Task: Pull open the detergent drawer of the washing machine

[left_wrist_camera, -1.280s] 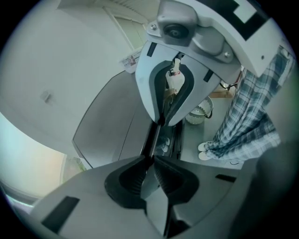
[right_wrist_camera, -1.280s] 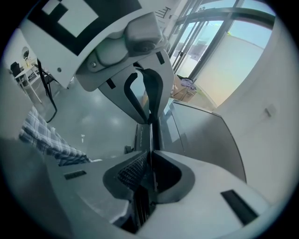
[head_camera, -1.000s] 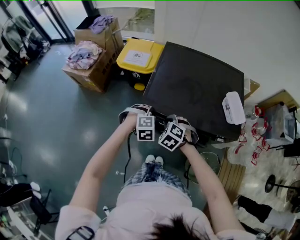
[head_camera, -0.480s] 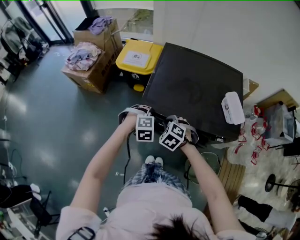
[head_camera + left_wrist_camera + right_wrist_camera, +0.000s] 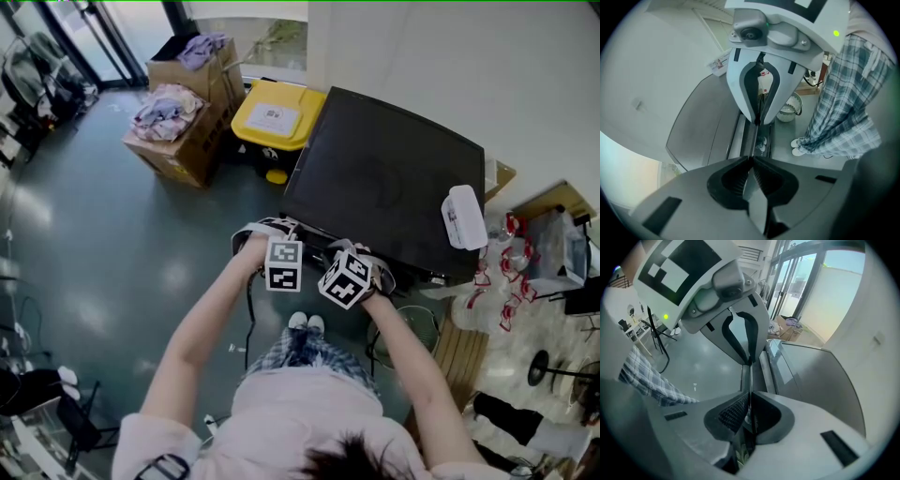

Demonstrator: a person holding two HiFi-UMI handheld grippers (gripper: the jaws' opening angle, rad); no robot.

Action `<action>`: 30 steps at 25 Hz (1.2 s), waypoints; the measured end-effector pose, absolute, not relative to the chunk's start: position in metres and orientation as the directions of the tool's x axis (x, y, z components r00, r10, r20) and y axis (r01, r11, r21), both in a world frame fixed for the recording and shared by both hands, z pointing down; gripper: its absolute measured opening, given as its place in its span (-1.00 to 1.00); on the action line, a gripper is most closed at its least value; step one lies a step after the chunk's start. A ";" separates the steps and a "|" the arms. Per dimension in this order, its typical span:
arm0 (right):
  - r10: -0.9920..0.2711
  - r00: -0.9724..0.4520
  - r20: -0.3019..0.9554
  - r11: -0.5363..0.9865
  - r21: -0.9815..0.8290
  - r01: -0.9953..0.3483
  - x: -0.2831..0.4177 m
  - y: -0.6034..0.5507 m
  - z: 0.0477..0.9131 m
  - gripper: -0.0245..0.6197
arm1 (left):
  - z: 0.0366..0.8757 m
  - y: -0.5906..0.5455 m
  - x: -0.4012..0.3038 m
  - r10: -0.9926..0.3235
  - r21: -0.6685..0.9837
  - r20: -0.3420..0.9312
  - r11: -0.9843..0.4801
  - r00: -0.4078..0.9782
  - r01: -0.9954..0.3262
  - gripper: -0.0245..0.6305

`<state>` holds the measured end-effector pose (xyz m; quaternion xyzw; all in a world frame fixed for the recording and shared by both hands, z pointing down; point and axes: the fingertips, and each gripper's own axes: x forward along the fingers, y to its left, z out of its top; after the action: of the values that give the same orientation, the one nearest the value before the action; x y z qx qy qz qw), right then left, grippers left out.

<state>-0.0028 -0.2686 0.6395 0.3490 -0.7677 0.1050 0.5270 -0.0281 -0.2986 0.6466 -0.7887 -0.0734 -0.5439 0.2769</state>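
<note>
Currently I have both grippers at the front edge of the washing machine [image 5: 394, 178], facing each other almost tip to tip. The left gripper [image 5: 751, 161] has its jaws pressed together on a thin edge of the detergent drawer [image 5: 752, 140]. The right gripper [image 5: 750, 397] is clamped the same way from the opposite end. The narrow strip of the drawer runs straight from one set of tips to the other. It appears to stand a little way out from the machine's front edge, with an open compartment showing just beside the strip.

Behind the grippers, on the side away from the machine, the person's plaid legs and white shoes [image 5: 307, 322] stand close, so room there is short. Outward from the left gripper the floor [image 5: 141, 262] lies open. A yellow-lidded bin [image 5: 274, 114] and cardboard boxes [image 5: 183, 122] full of clothes sit well apart from it. Outward from the right gripper it is tighter: a wire basket [image 5: 412, 328] stands near on the floor. Beyond that gripper, a white box [image 5: 466, 216] lies on the machine's dark top, right at its side edge.
</note>
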 end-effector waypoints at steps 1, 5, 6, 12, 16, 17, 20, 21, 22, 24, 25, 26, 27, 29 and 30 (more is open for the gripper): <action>-0.425 -0.207 0.881 0.735 0.203 -0.647 -0.004 -0.267 0.639 -0.77 | 0.646 -0.297 -0.029 -0.184 -0.357 0.898 -0.836 0.399 0.417 -0.76; -0.394 -0.248 0.885 0.740 0.146 -0.656 -0.011 -0.255 0.644 -0.78 | 0.650 -0.285 -0.037 -0.159 -0.332 0.907 -0.840 0.390 0.430 -0.76; -0.397 -0.257 0.881 0.738 0.140 -0.660 -0.013 -0.251 0.644 -0.78 | 0.651 -0.281 -0.039 -0.155 -0.330 0.906 -0.841 0.395 0.428 -0.76; -0.366 -0.286 0.886 0.760 0.106 -0.642 -0.026 -0.229 0.651 -0.78 | 0.653 -0.258 -0.053 -0.119 -0.304 0.907 -0.850 0.405 0.430 -0.76; -0.345 -0.311 0.886 0.764 0.072 -0.641 -0.035 -0.214 0.654 -0.79 | 0.656 -0.245 -0.061 -0.134 -0.320 0.903 -0.843 0.409 0.431 -0.76; -0.336 -0.321 0.886 0.769 0.061 -0.636 -0.036 -0.211 0.655 -0.79 | 0.657 -0.241 -0.063 -0.133 -0.319 0.903 -0.844 0.408 0.431 -0.76; -0.320 -0.338 0.885 0.778 0.042 -0.627 -0.041 -0.202 0.656 -0.79 | 0.658 -0.233 -0.069 -0.132 -0.317 0.900 -0.851 0.415 0.418 -0.76; -0.319 -0.341 0.884 0.779 0.039 -0.626 -0.043 -0.201 0.656 -0.79 | 0.658 -0.232 -0.070 -0.134 -0.319 0.899 -0.853 0.416 0.413 -0.76; -0.318 -0.344 0.884 0.780 0.037 -0.625 -0.044 -0.200 0.656 -0.79 | 0.657 -0.231 -0.071 -0.137 -0.320 0.899 -0.853 0.416 0.411 -0.76; -0.314 -0.349 0.883 0.783 0.033 -0.621 -0.047 -0.197 0.655 -0.79 | 0.657 -0.228 -0.073 -0.140 -0.322 0.900 -0.852 0.413 0.413 -0.76; -0.311 -0.352 0.883 0.785 0.030 -0.618 -0.049 -0.195 0.655 -0.79 | 0.657 -0.226 -0.075 -0.141 -0.322 0.901 -0.852 0.411 0.413 -0.76; -0.309 -0.354 0.883 0.787 0.028 -0.617 -0.050 -0.193 0.656 -0.79 | 0.657 -0.224 -0.076 -0.140 -0.320 0.901 -0.853 0.410 0.412 -0.76; -0.308 -0.355 0.883 0.788 0.027 -0.615 -0.050 -0.192 0.656 -0.79 | 0.658 -0.223 -0.076 -0.139 -0.318 0.902 -0.855 0.409 0.410 -0.76; -0.304 -0.358 0.883 0.789 0.024 -0.613 -0.051 -0.189 0.657 -0.79 | 0.659 -0.220 -0.077 -0.136 -0.313 0.903 -0.858 0.408 0.408 -0.76; -0.300 -0.361 0.883 0.791 0.020 -0.611 -0.051 -0.188 0.657 -0.79 | 0.659 -0.219 -0.077 -0.134 -0.311 0.904 -0.858 0.407 0.409 -0.76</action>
<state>-0.0510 -0.1877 0.6570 0.2816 -0.8095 0.1585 0.4903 -0.0775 -0.2187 0.6588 -0.7999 -0.0860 -0.5378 0.2522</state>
